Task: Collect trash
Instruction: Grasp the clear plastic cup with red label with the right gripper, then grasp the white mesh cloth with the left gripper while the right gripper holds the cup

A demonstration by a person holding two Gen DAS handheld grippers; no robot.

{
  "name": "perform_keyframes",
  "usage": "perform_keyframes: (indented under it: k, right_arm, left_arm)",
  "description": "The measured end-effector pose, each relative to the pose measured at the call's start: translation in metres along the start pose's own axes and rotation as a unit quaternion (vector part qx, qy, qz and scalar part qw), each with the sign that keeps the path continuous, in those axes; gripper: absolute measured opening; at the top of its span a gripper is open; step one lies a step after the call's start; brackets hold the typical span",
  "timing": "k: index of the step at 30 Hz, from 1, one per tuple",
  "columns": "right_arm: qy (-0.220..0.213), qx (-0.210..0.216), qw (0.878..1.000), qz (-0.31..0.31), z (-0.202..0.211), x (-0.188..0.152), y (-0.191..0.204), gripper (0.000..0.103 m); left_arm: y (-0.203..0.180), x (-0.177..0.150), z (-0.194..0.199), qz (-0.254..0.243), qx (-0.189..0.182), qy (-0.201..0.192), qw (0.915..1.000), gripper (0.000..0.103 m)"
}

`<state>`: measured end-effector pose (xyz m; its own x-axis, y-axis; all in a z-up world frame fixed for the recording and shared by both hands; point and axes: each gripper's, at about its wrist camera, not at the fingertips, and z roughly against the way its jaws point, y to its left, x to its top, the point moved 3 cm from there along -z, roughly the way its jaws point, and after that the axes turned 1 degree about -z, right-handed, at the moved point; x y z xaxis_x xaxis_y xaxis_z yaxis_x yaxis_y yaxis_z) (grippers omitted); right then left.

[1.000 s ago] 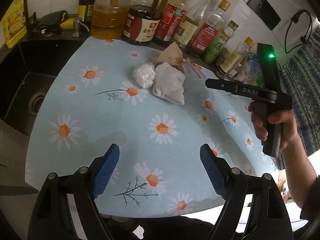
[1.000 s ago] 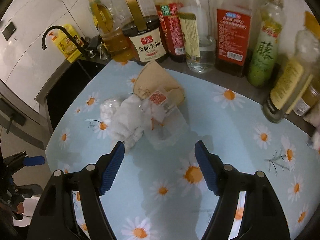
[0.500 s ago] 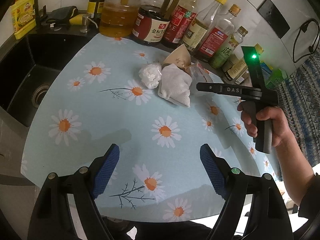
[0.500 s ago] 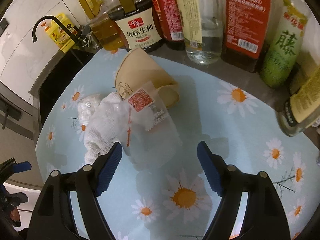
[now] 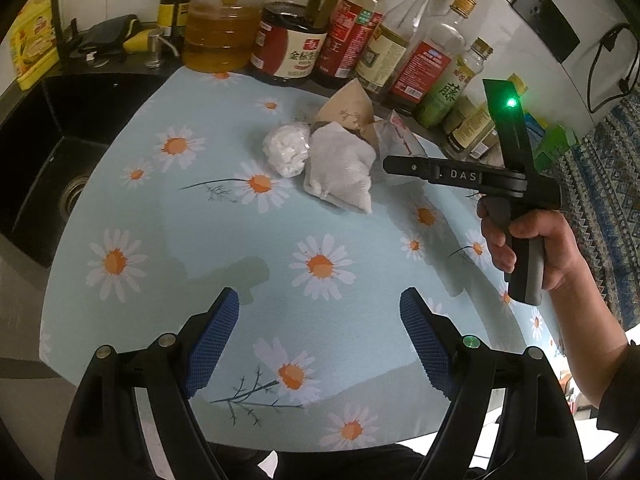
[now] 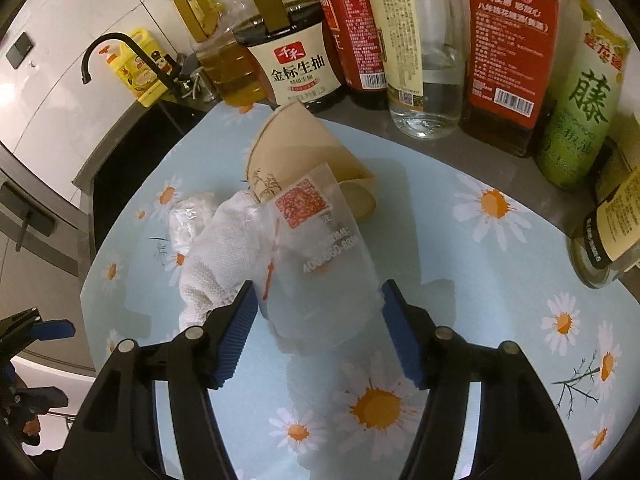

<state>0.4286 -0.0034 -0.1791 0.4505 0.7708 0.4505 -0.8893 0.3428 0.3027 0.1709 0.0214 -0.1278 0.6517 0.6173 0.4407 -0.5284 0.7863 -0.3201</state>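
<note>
A: Identify the largest item.

B: The daisy-print mat (image 5: 224, 232) covers the worktop. A black sink (image 5: 44, 168) lies at its 9 o'clock edge in the left wrist view. A row of sauce and oil bottles stands along the 12 o'clock edge, including the soy sauce jug (image 6: 298, 60) and the green-label bottle (image 6: 580, 116).

A: Locate the trash.

B: It forms one cluster on the mat just below the bottles, at about 1 o'clock from mat centre in the left wrist view. The parts: a tan paper cup (image 6: 296, 152) lying on its side; a clear plastic bag (image 6: 316, 280) with a red square code, lying over the cup's lower side; a crumpled white paper towel (image 6: 216, 256) touching the bag at its 9 o'clock side; a small white wad (image 5: 286, 148) at 9 o'clock of the towel.

A: State the right gripper (image 6: 316, 316) condition.

B: The jaws are closing. The lower end of the plastic bag sits between the blue pads (image 6: 236, 336). The left pad is at the bag's edge and the towel's. The right pad is at the bag's other edge. A firm clamp cannot be confirmed. A hand (image 5: 532, 240) grips the handle at 3 o'clock in the left wrist view.

A: State the left gripper (image 5: 320, 344) condition.

B: The jaws stand wide apart. Nothing is between them. It hangs above bare mat at 6 o'clock, well apart from the trash.
</note>
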Motion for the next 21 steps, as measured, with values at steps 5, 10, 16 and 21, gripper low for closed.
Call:
perform_keyframes:
  k: [5, 10, 16, 21]
  right_arm:
    - [-0.014, 0.007, 1.0, -0.012, 0.019, -0.013, -0.003, 0.063]
    - [-0.025, 0.018, 0.999, -0.031, 0.042, -0.033, -0.007, 0.063]
    - [-0.04, 0.02, 0.997, -0.056, 0.063, -0.056, -0.017, 0.063]
    - [-0.039, 0.016, 0.996, -0.076, 0.071, -0.078, -0.026, 0.063]
  left_arm:
    - [-0.011, 0.012, -0.014, -0.025, -0.006, 0.017, 0.9995, 0.08]
    - [-0.027, 0.027, -0.033, -0.062, -0.009, 0.032, 0.9975, 0.08]
    - [-0.042, 0.053, -0.056, -0.076, -0.026, 0.039, 0.996, 0.079]
    - [-0.049, 0.074, -0.077, -0.089, -0.015, 0.045, 0.9949, 0.079]
